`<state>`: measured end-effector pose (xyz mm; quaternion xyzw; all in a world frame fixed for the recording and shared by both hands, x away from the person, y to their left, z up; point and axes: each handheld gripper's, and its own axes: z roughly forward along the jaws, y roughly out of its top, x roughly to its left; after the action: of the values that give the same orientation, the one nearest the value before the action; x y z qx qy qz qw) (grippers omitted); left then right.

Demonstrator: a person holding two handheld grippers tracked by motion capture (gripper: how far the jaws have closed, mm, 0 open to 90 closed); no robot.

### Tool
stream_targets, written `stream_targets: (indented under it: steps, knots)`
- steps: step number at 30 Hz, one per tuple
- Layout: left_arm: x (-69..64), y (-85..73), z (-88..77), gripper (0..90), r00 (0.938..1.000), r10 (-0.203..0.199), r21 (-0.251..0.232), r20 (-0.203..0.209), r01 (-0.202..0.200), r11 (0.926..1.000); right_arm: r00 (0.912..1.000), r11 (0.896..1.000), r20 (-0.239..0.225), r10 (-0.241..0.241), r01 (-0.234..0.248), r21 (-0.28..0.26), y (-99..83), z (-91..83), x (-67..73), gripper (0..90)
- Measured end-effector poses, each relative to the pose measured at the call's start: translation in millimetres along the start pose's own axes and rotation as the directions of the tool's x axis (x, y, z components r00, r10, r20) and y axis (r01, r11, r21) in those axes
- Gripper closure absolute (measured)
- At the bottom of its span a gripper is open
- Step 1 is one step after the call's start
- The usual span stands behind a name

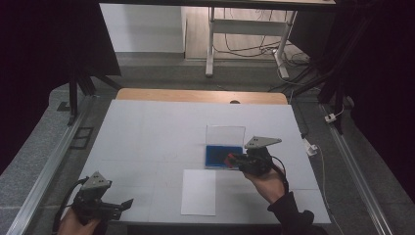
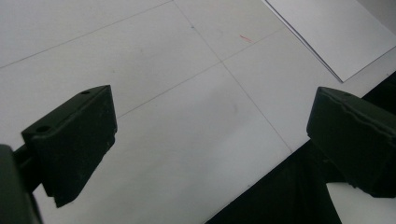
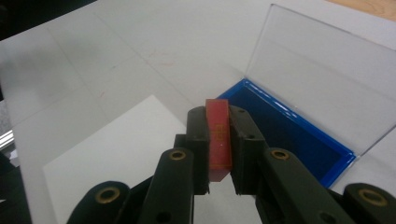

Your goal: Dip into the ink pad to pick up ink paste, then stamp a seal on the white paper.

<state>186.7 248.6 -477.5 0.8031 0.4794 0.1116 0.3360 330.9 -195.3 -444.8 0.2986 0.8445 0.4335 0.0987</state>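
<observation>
The right claw (image 3: 219, 154) is clenched on a small red stamp (image 3: 219, 140), holding it above the counter (image 1: 147, 132) at the near edge of the blue ink pad (image 1: 218, 155), whose clear lid (image 1: 225, 135) stands open at 12 o'clock. A white sheet of paper (image 1: 198, 192) lies at 7 o'clock from the pad. The left claw (image 2: 210, 140) is released, jaws wide and empty, over the counter's near-left corner.

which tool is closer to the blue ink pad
Right. The right tool hovers at the blue ink pad, at its near right edge, clamping a red stamp. The left tool sits open far off at the table's near left corner.
</observation>
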Motion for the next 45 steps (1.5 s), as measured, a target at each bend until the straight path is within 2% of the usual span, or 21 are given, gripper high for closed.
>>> stream_targets:
  steps: [13,24,30,36,45]
  knots:
    - [-0.5,0.2,0.1,2.6,1.0,0.003,0.002,-0.003,-0.003,1.0,0.9993,1.0,-0.035,-0.008,0.008,-0.001,-5.8,-9.4,14.9,79.5]
    - [-0.2,0.2,0.2,2.6,1.0,0.003,0.002,-0.003,-0.003,1.0,0.9984,1.0,-0.052,-0.021,0.021,0.003,-5.0,-6.2,20.9,79.5]
    - [-0.3,0.3,0.4,2.6,1.0,0.003,0.004,-0.003,-0.003,1.0,0.9945,0.997,-0.074,-0.074,0.076,0.024,-4.4,-0.3,29.8,79.4]
    - [-0.3,0.2,0.4,2.6,1.0,0.004,0.004,-0.002,-0.004,1.0,0.9903,0.994,-0.095,-0.102,0.106,0.038,-4.0,7.6,37.0,79.5]
    - [-0.2,0.1,0.4,2.6,1.0,0.004,0.004,-0.002,-0.004,1.0,0.9789,0.984,-0.129,-0.158,0.167,0.06,-4.7,23.0,50.0,79.6]
